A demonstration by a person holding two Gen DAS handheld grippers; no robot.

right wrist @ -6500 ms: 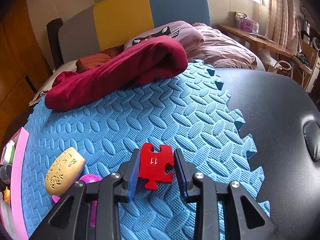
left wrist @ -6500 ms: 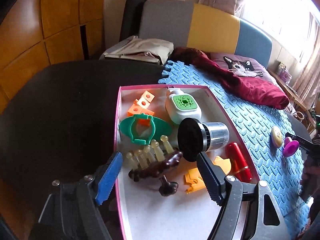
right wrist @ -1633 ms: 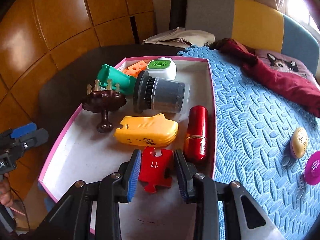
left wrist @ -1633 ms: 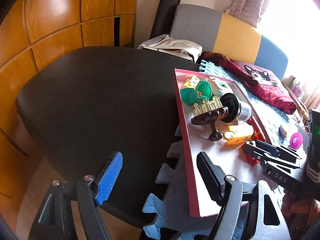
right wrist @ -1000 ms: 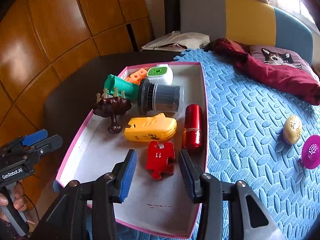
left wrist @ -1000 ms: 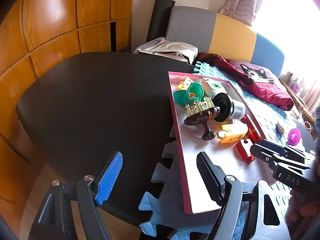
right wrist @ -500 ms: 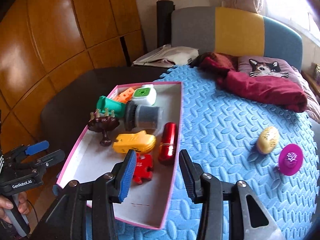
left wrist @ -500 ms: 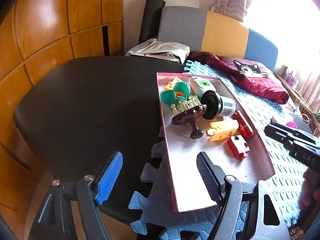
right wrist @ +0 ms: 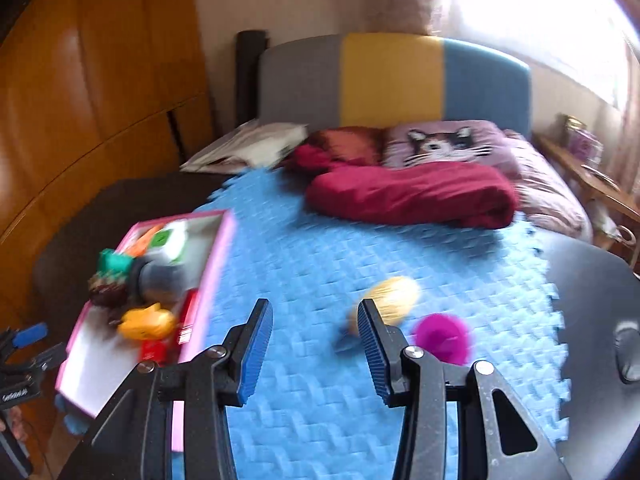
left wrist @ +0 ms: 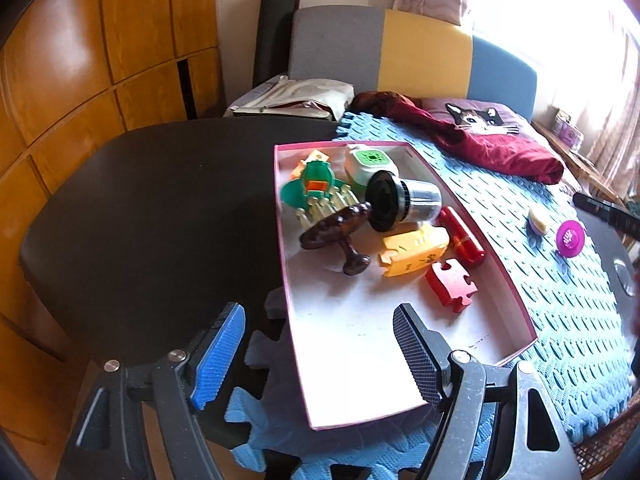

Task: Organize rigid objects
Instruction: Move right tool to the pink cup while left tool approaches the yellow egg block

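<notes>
A pink-rimmed box (left wrist: 516, 304) (right wrist: 224, 240) lies on the blue foam mat (left wrist: 560, 292) (right wrist: 320, 272). In it lies a red puzzle piece (left wrist: 451, 285) (right wrist: 154, 350) beside a yellow toy (left wrist: 414, 250) (right wrist: 146, 322), a red cylinder (left wrist: 462, 238), a black-capped jar (left wrist: 402, 200), a brown brush (left wrist: 338, 228) and green toys. On the mat, a cream oval (left wrist: 538, 220) (right wrist: 396, 294) and a magenta disc (left wrist: 570, 238) (right wrist: 442, 338) lie right of the box. My left gripper (left wrist: 316, 354) hovers open over the box's near left corner. My right gripper (right wrist: 314, 344) is open and empty above the mat, just left of the oval.
A dark round table (left wrist: 160, 208) carries the mat. A maroon cloth (left wrist: 492, 148) (right wrist: 408, 194) and a cat cushion (right wrist: 444, 142) lie at the far end before a grey, yellow and blue headboard (right wrist: 392, 80). Wooden panels (left wrist: 80, 60) stand at the left.
The right gripper has swung right, away from the box and over the mat toward the oval and disc; the red puzzle piece stays in the box. The left view shifted slightly.
</notes>
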